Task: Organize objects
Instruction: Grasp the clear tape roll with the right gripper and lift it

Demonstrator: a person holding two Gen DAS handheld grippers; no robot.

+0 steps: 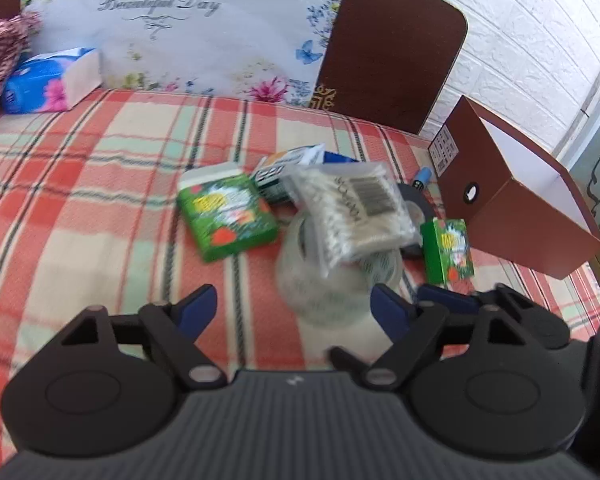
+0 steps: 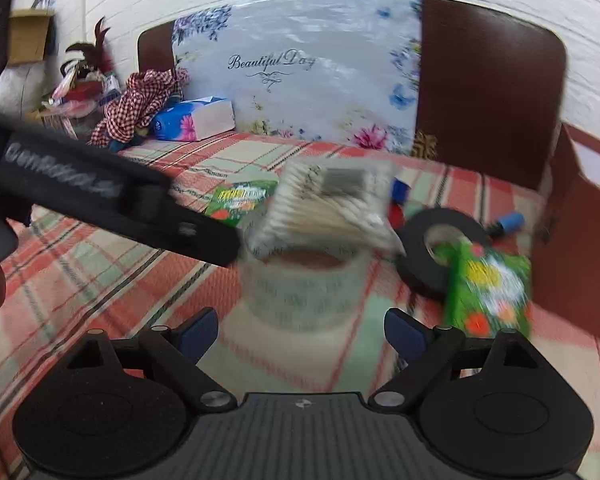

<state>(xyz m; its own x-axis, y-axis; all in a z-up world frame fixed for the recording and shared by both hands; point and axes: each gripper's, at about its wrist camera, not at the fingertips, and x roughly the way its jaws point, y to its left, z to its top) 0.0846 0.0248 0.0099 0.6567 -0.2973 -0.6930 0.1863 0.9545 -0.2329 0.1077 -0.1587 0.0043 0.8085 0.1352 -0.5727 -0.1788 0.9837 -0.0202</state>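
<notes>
The clear tape roll point(image 2: 304, 288) stands on its flat end on the plaid bedspread point(image 1: 80, 200), straight ahead of our right gripper point(image 2: 300, 330), and this is the relation we think the coming move turns on. We see the right gripper's blue-tipped fingers point(image 2: 198, 330) spread wide apart, holding nothing, with the roll centred in the gap just beyond the tips. Its open core points upward, so the round wall faces the fingers on both sides.

Our left gripper point(image 1: 296, 306) also has its fingers apart and empty. From its view the same roll point(image 1: 332, 280) lies ahead and toward its right finger, so we judge the right hand the better aligned of the two, though both are near.

Moving outward, a clear bag of cotton swabs point(image 2: 328, 208) rests tilted on top of the roll, covering its far rim. We judge that gripping the roll could tip this bag off.

Beyond and to the right lies a black tape roll point(image 2: 416, 252), flat on the bedspread. A small green box point(image 2: 492, 288) leans against it, close to the brown cardboard box point(image 1: 512, 216) that lies on its side with its opening facing right. A larger green box point(image 1: 228, 216) lies flat to the left of the pile. A blue-capped item point(image 1: 422, 178) sits near the brown box; we cannot tell what it is.

Far back, a blue tissue pack point(image 1: 48, 80) rests by the floral headboard
</notes>
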